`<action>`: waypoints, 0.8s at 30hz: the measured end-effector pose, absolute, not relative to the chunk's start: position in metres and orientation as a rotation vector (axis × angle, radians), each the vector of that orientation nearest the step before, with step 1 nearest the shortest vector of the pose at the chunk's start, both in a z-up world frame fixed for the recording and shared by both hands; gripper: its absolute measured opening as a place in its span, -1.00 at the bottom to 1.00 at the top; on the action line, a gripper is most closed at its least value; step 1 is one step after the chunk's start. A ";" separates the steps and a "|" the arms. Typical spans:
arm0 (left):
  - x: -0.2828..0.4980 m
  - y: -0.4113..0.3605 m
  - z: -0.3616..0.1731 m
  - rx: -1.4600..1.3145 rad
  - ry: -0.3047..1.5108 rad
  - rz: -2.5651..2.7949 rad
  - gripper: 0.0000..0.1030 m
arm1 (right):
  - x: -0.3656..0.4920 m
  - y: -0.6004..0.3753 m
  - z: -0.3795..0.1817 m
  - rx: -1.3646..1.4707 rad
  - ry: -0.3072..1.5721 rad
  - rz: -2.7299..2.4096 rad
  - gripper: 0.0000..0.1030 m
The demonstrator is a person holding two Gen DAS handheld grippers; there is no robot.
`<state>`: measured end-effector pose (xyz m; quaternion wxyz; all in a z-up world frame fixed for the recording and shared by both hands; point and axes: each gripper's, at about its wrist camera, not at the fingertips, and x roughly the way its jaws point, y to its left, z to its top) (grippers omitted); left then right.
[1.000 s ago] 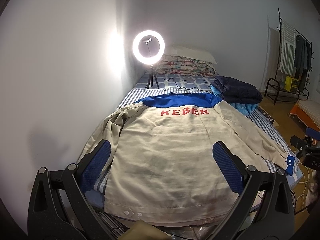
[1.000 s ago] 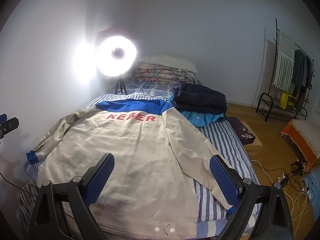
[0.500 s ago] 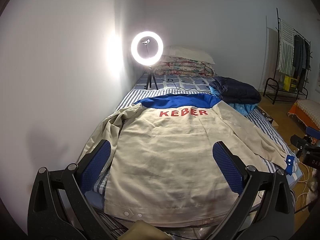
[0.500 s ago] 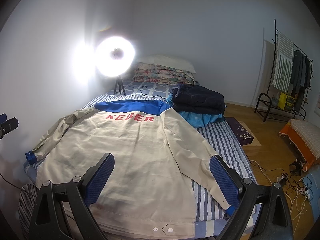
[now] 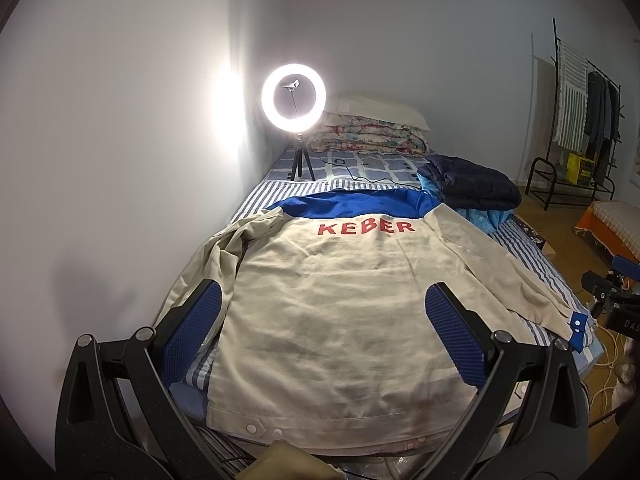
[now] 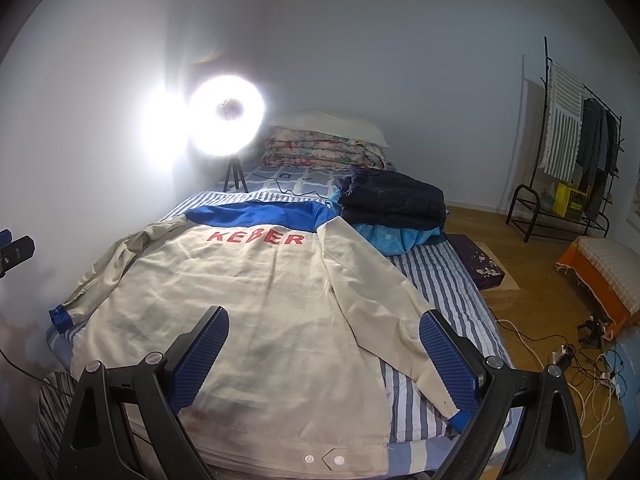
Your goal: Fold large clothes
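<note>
Jacket [image 5: 340, 300]: a large beige work jacket with a blue yoke and red lettering, laid back-up and spread flat over the near half of the bed [image 6: 436, 280], its hem along the bed's near edge.
Sleeves: the left sleeve [image 5: 224, 248] is bunched along the wall-side edge of the bed; the right sleeve [image 6: 384, 304] runs out toward the near right corner, ending in a blue cuff [image 6: 460, 420].
Handling: it looks like a woven cloth, soft and limp but with some body; light, not fragile, likely to sag and drag on the striped sheet when lifted.
Where to hold: probably pinch a cuff or shoulder seam first to bring a sleeve across the back, then the hem corners by the snaps [image 5: 262, 430].
Left claw [image 5: 328, 336]: wide open, empty, hovering above the hem.
Right claw [image 6: 324, 356]: wide open, empty, above the jacket's lower right side.
Risk: a single-layer pinch may slip or leave wrinkles.
</note>
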<state>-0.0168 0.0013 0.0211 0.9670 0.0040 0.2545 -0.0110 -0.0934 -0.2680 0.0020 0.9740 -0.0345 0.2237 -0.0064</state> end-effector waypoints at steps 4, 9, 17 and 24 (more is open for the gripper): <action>-0.018 0.001 0.020 0.005 0.515 -0.023 1.00 | -0.091 -0.268 0.001 -0.067 0.460 -0.029 0.89; -0.018 -0.001 0.020 0.004 0.517 -0.025 1.00 | -0.091 -0.272 0.002 -0.060 0.458 -0.052 0.89; -0.017 -0.005 0.022 0.003 0.521 -0.022 1.00 | -0.091 -0.277 0.001 -0.035 0.460 -0.096 0.89; -0.013 0.002 0.015 -0.001 0.535 -0.010 1.00 | -0.088 -0.280 0.001 -0.016 0.463 -0.110 0.89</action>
